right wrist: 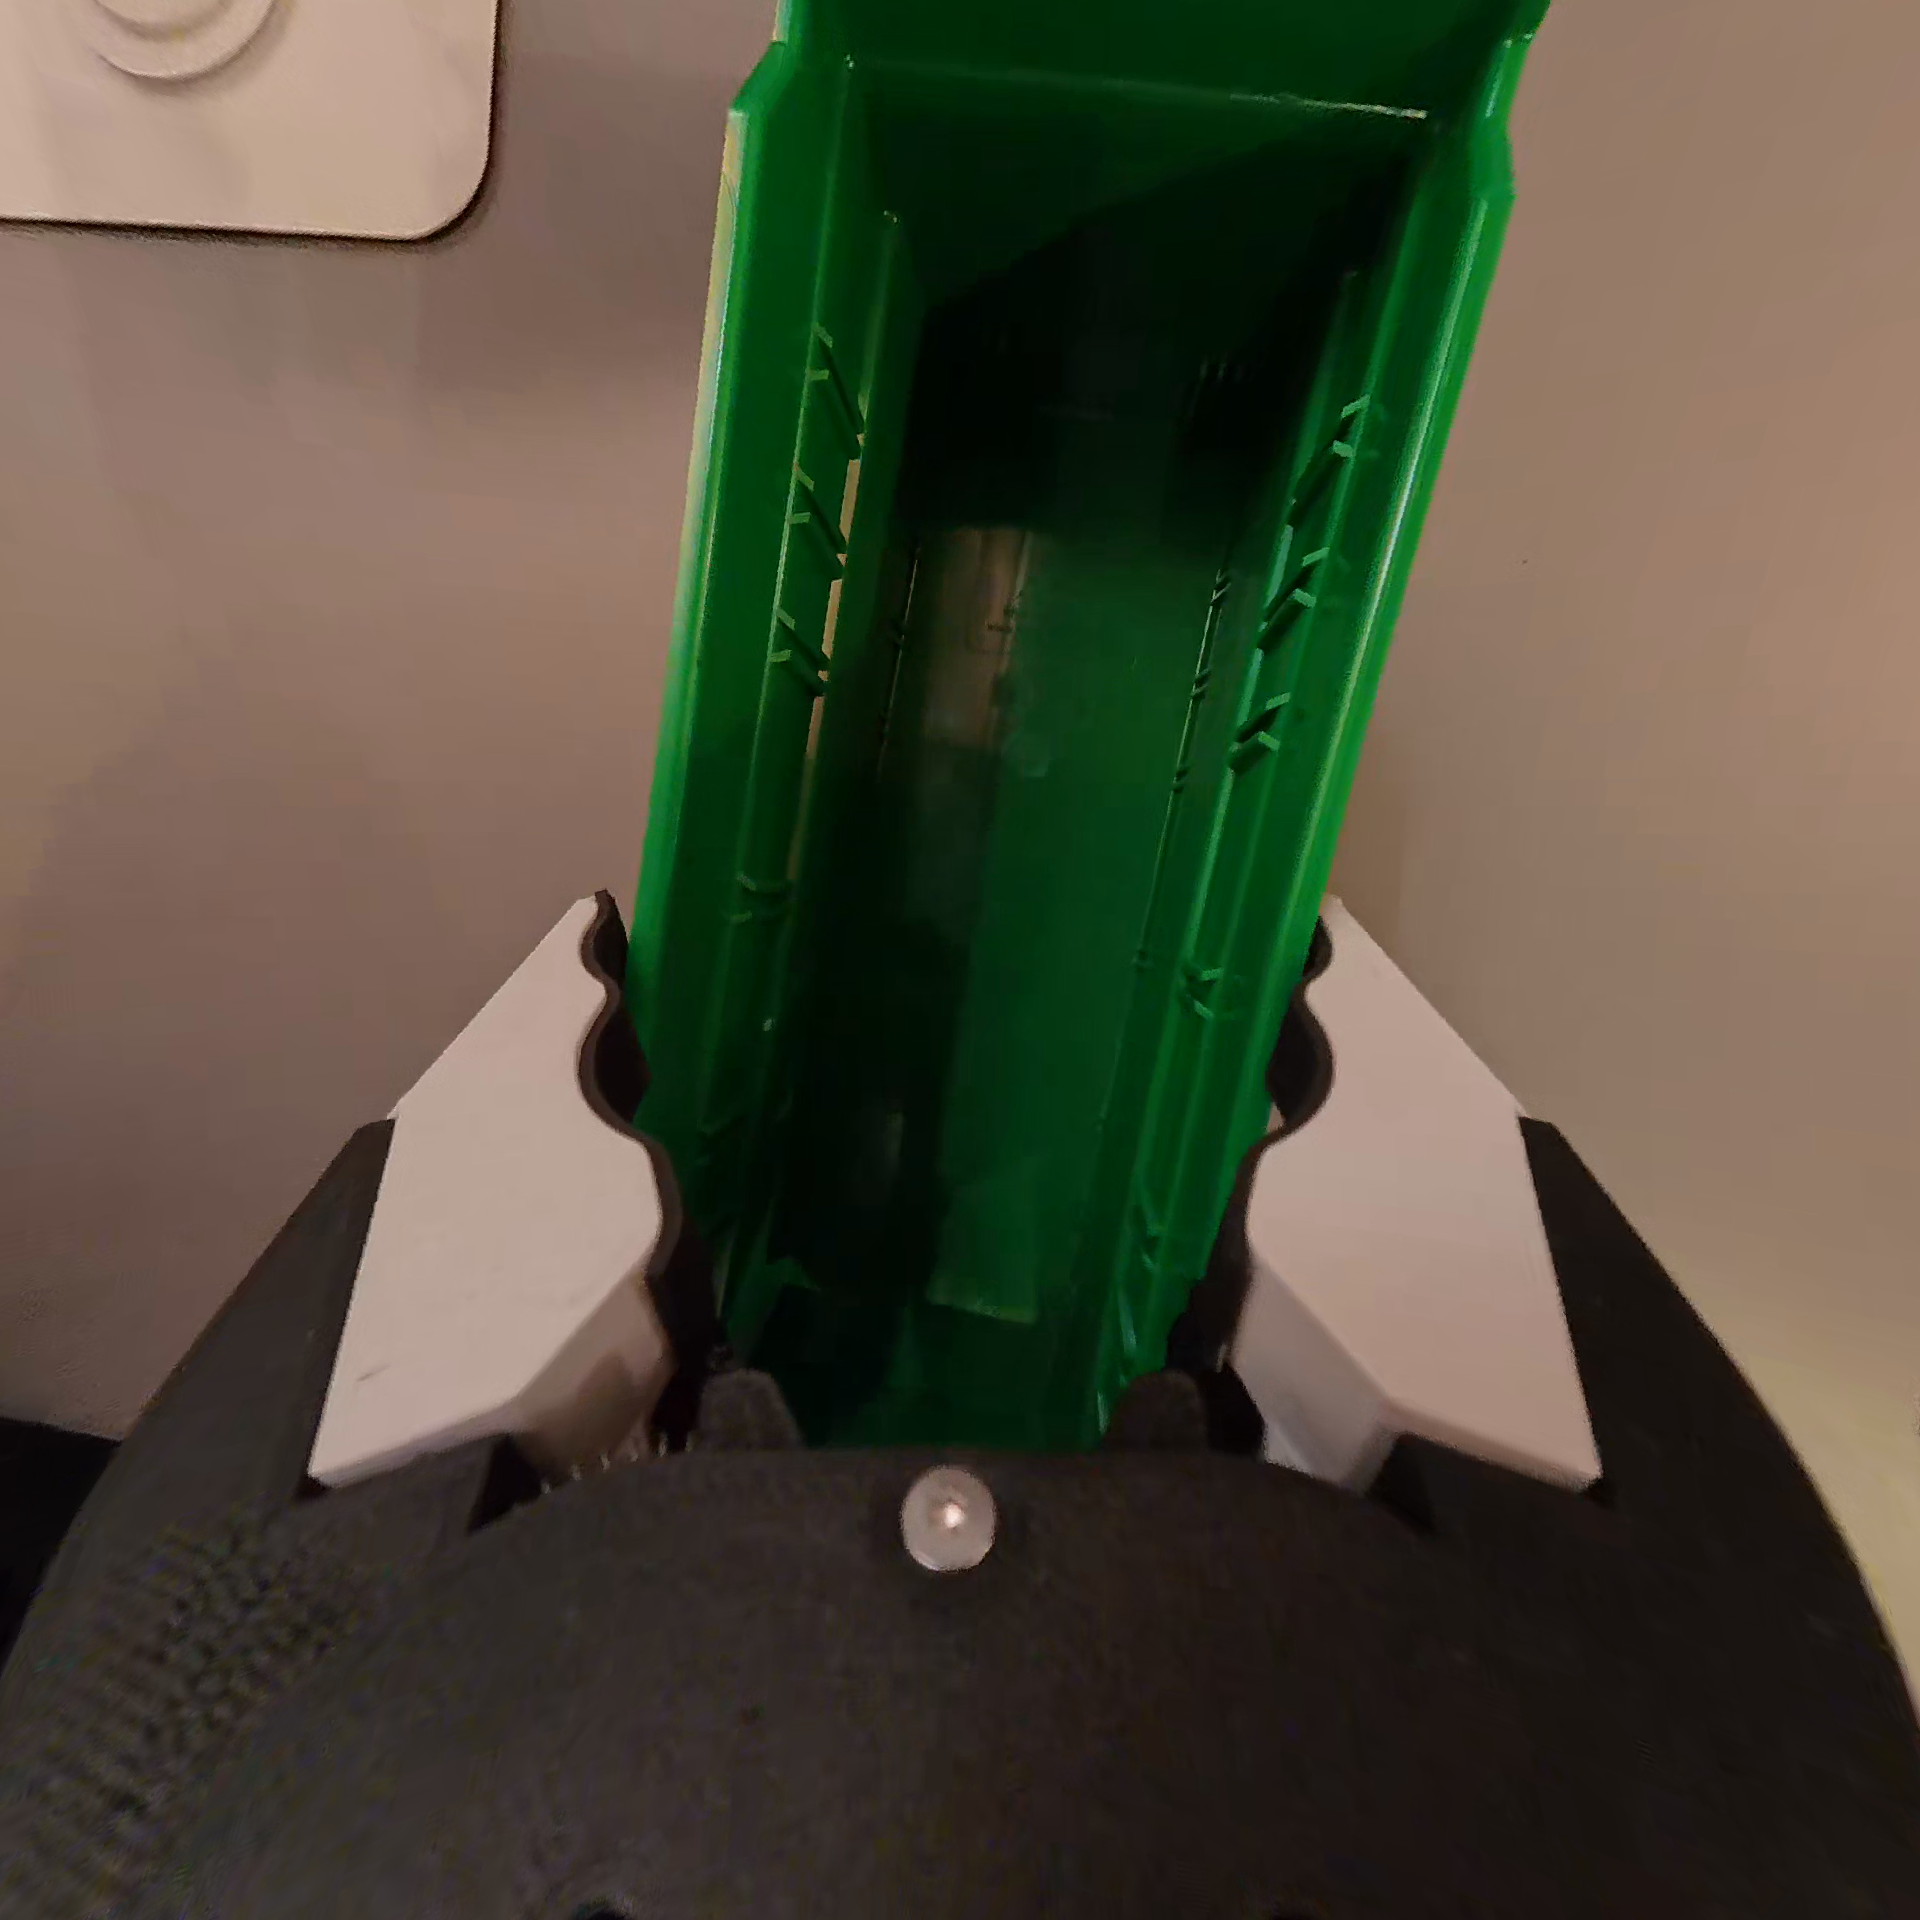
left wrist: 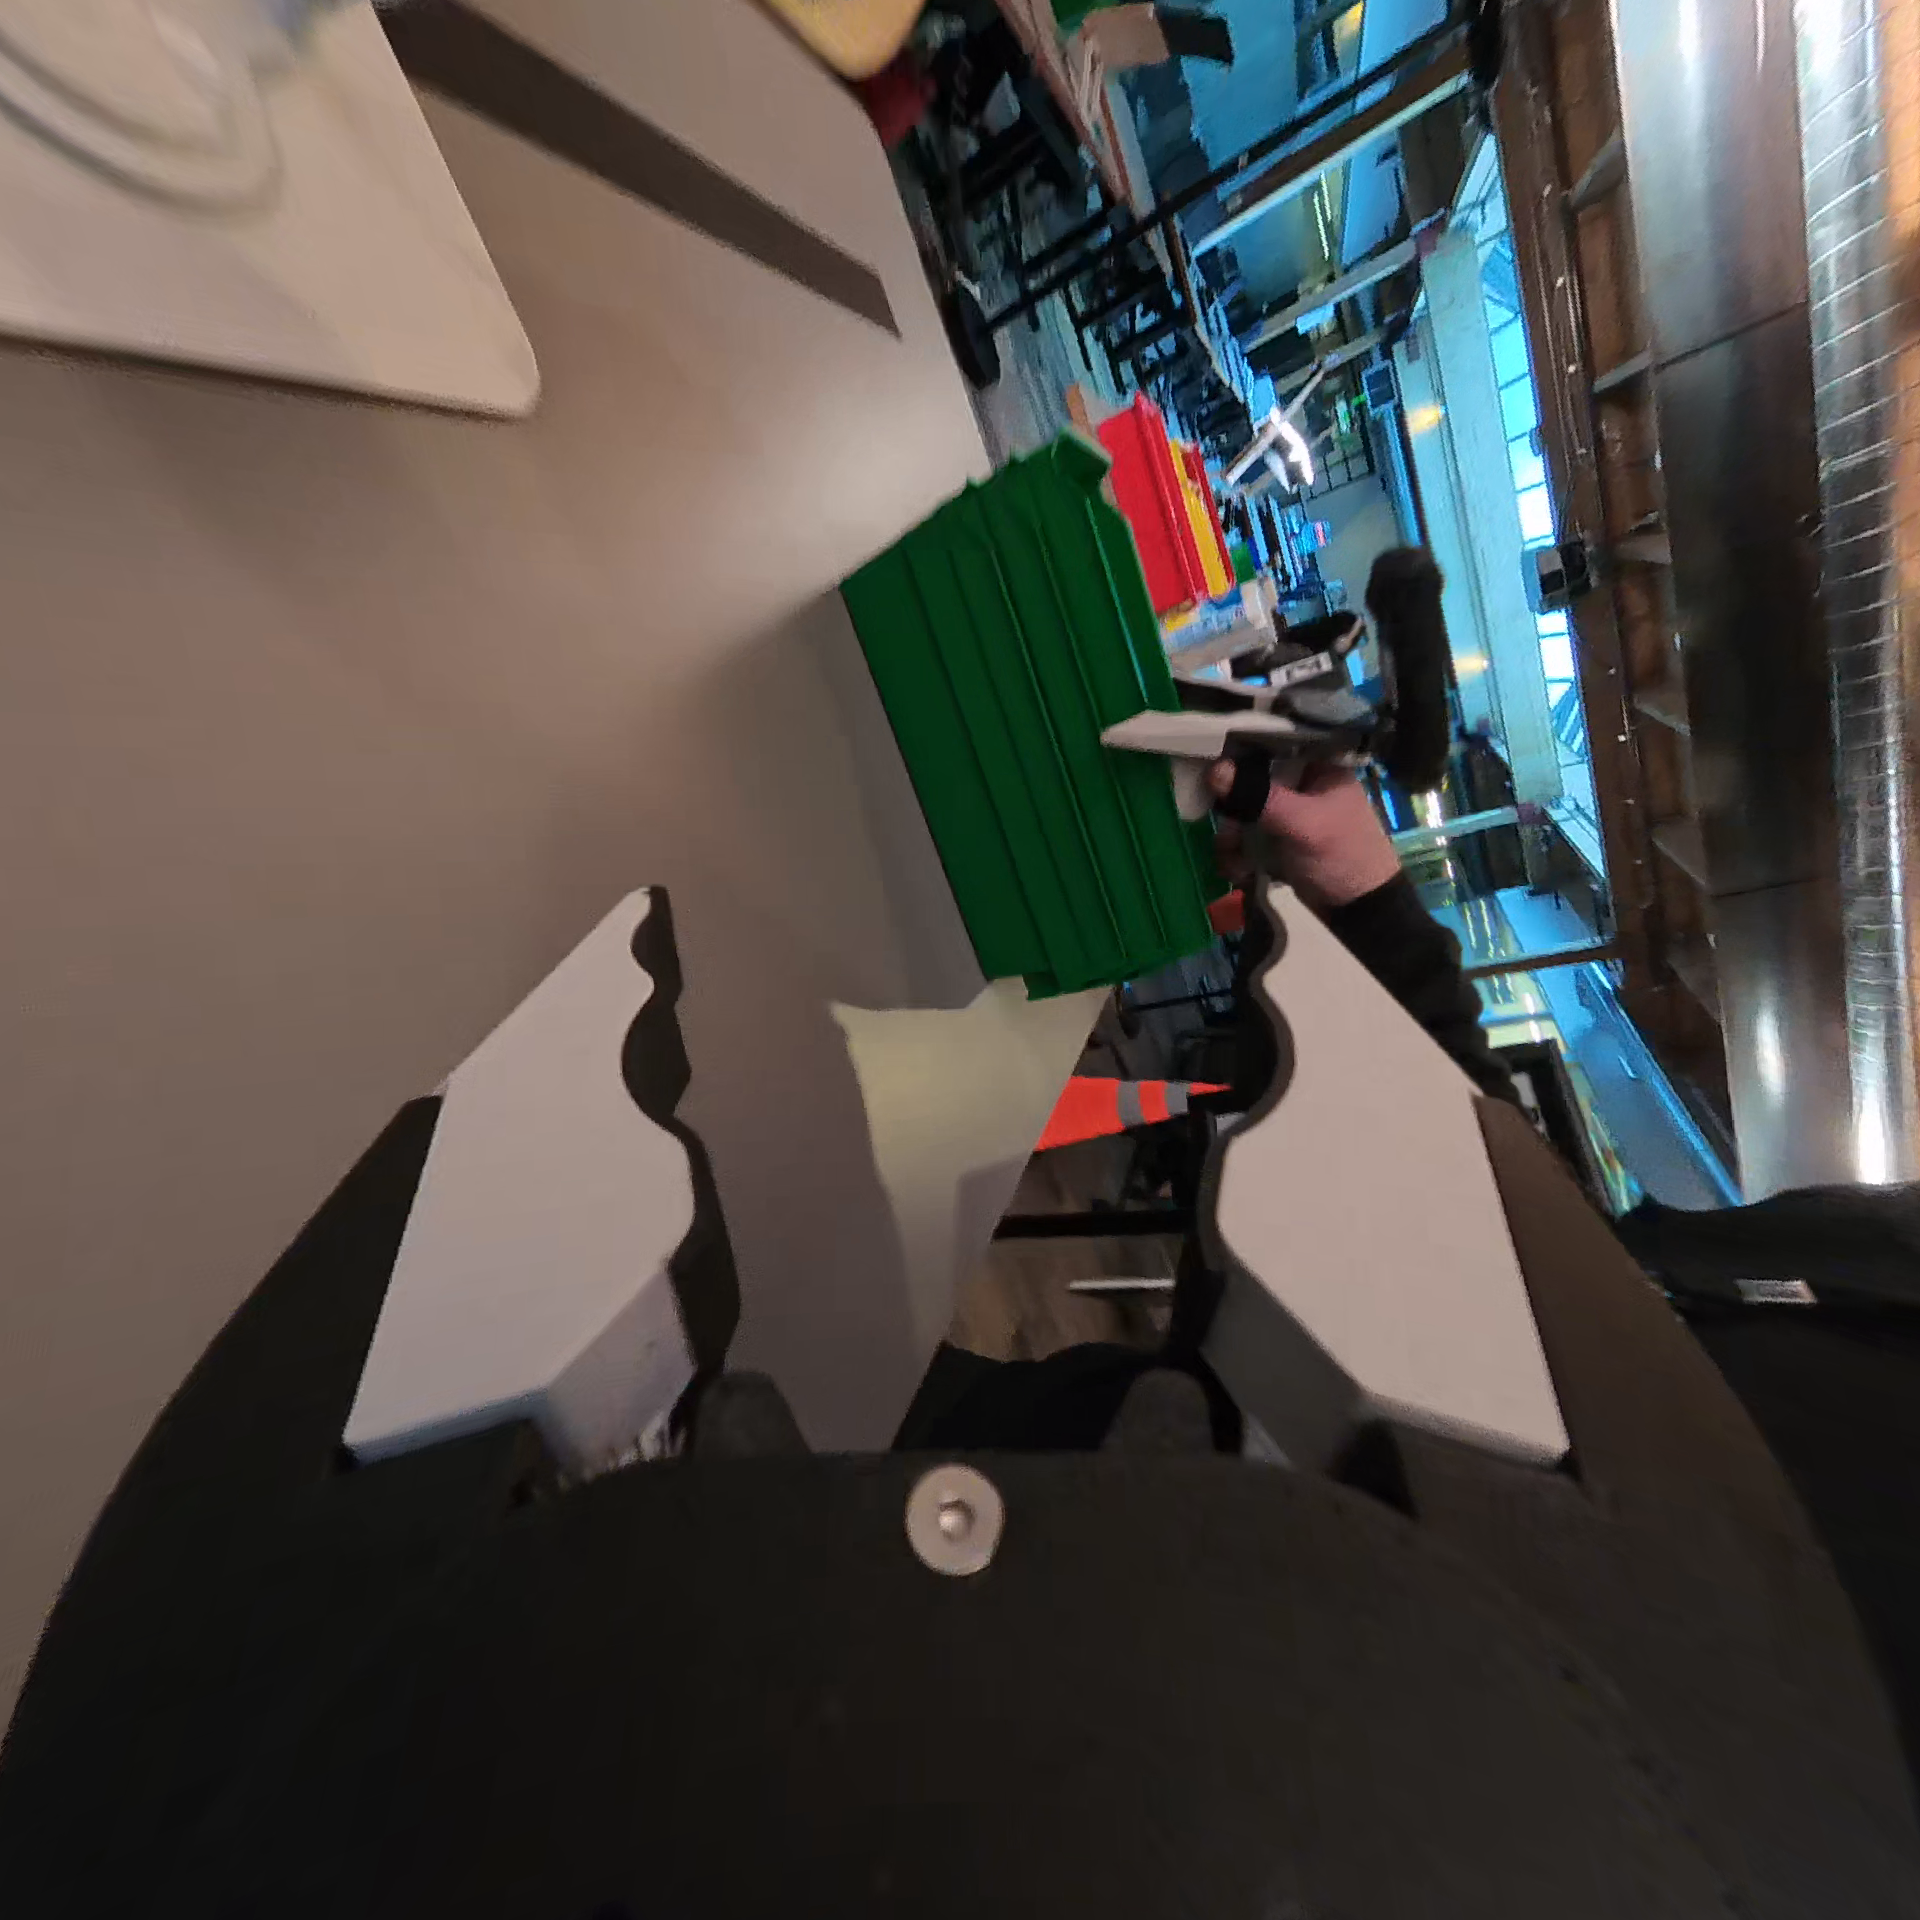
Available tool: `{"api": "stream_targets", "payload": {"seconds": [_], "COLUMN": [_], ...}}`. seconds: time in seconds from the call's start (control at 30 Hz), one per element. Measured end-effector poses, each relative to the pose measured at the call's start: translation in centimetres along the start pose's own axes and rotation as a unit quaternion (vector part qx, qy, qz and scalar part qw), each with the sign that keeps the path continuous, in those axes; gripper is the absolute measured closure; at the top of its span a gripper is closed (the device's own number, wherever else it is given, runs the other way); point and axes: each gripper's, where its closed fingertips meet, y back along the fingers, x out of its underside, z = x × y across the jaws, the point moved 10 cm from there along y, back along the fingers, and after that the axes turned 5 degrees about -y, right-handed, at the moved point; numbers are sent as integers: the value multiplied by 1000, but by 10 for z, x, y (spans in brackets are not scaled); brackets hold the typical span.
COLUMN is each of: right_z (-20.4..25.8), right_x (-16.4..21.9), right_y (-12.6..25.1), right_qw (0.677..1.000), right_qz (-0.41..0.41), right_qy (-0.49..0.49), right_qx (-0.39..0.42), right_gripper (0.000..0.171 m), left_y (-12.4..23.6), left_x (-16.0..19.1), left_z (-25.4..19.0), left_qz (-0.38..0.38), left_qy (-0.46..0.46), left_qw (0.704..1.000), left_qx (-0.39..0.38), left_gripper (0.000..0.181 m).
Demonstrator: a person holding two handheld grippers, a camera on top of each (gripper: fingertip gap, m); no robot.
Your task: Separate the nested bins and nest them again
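The green bins (left wrist: 1018,727) look nested, with stepped ribbed walls, and are lifted off the grey table (left wrist: 416,727). In the right wrist view the green bins (right wrist: 1039,727) run away from me between my fingers, open side toward the camera, with double walls showing. My right gripper (right wrist: 963,909) is shut on their near end, one finger pressed on each outer side. It also shows in the left wrist view (left wrist: 1153,748), held by a hand (left wrist: 1320,842). My left gripper (left wrist: 956,914) is open and empty, just short of the bins.
A white board (left wrist: 260,260) lies on the table, also seen in the right wrist view (right wrist: 239,114). Red (left wrist: 1138,488) and yellow (left wrist: 1195,509) bins stand behind the green ones. An orange cone (left wrist: 1112,1107) lies beyond the table edge.
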Motion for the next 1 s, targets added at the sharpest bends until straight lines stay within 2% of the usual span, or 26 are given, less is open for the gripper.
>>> {"api": "stream_targets", "payload": {"seconds": [0.1,0.13,0.23,0.33,0.4,0.47,0.57,0.67,0.83,1.0], "right_z": [-1,-1,1,16,38,68,126,175,231,268], "right_x": [-1,-3,-10,-24,-33,-39,-42,-32,-10,11], "right_y": [1,4,21,52,70,81,87,67,18,-24], "right_qw": [1000,1000,1000,998,995,989,971,959,939,929], "right_qz": [23,16,-1,-54,-83,-105,-127,-87,-18,36], "right_qy": [9,10,10,34,58,81,90,121,127,128], "right_qx": [4,6,7,11,-15,-60,-182,-240,-320,-346], "right_gripper": [39,31,22,30,38,45,51,51,52,47], "left_y": [33,48,101,157,182,194,196,182,153,108], "left_x": [-30,-40,-65,-78,-72,-60,-40,-24,-8,14], "left_z": [5,9,29,60,91,117,146,152,143,118], "left_qz": [-38,-50,-66,-40,13,61,106,126,110,31], "left_qy": [-30,-39,-82,-109,-65,-14,18,42,70,147], "left_qw": [998,996,981,952,948,950,945,954,963,969], "left_qx": [-39,-57,-164,-285,-312,-306,-310,-270,-237,-197], "left_gripper": [75,75,73,74,74,73,80,99,102,86]}}
